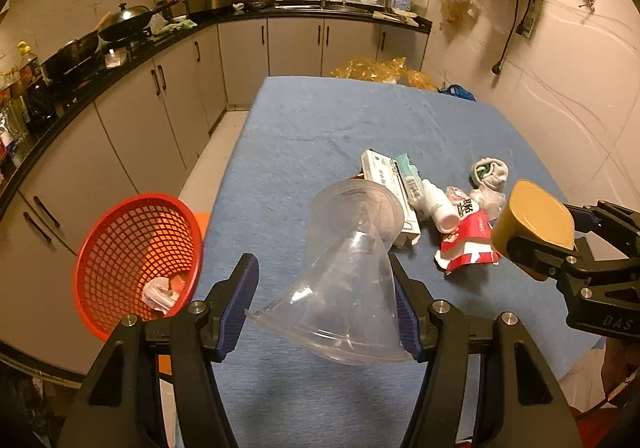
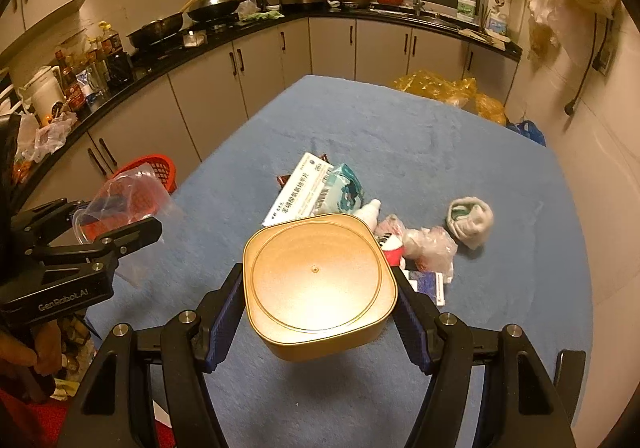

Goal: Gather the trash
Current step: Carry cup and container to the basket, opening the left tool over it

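While most of the trash still waits on the table (image 1: pixel 304 120), only begun, by the look of it: a few crumpled scraps (image 1: pixel 160 294) at the bottom of the red basket (image 1: pixel 100 248), which hangs off the table's left edge.

Two pieces lifted and clear of the cloth, not yet dropped. Left gripper (image 1: pixel 324 288) clenched on a clear plastic cup (image 1: pixel 348 260), crushed to a cone, wide rim toward the camera. Right gripper (image 2: pixel 320 288) clenched on a tan, rounded-square tub (image 2: pixel 316 280), smooth bottom up, ringed with a faint circle.

Left to gather, in a loose heap mid-table: a white medicine box (image 2: pixel 300 188), a teal packet (image 2: pixel 346 186), a small white bottle (image 2: pixel 370 210), a red-and-white wrapper (image 1: pixel 470 236), crumpled clear plastic (image 2: pixel 430 246), and a balled grey sock (image 2: pixel 472 222) slightly apart.
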Demonstrator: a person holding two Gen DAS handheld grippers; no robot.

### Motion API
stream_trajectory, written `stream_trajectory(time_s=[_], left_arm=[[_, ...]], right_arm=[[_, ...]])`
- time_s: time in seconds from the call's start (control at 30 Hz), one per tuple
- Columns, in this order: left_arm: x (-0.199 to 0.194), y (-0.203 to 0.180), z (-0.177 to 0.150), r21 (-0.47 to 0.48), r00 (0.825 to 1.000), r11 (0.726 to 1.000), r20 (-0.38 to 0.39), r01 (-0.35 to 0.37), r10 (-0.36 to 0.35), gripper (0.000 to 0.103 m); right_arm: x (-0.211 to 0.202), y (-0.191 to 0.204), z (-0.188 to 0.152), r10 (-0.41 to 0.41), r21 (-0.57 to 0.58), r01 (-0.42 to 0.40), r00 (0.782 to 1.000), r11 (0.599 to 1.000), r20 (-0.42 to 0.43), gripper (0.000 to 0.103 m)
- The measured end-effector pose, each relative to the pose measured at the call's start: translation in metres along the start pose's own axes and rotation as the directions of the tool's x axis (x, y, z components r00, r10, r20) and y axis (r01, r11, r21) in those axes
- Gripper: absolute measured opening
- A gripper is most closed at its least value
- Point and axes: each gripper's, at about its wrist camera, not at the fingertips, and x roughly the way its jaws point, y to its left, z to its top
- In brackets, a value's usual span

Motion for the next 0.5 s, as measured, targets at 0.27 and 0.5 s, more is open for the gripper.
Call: stream_trajectory(time_s=[0.27,0.5], left_arm=[[-0.008,0.018,-0.001,-0.059,0.999,0.997,0.019,-0.042,0.044,0.062],[-0.005,0.034,-0.001,-0.095,0.998,0.993,0.015,-0.065,0.066,0.062]], right_arm=[[0.004,0.008,0.013,0.023,-0.031,-0.023,1.0,0.999,0.009,0.073],[0.012,0.017,0.022,0.04,-0.058,-0.039,0.999,0.998,0.003,0.073]])
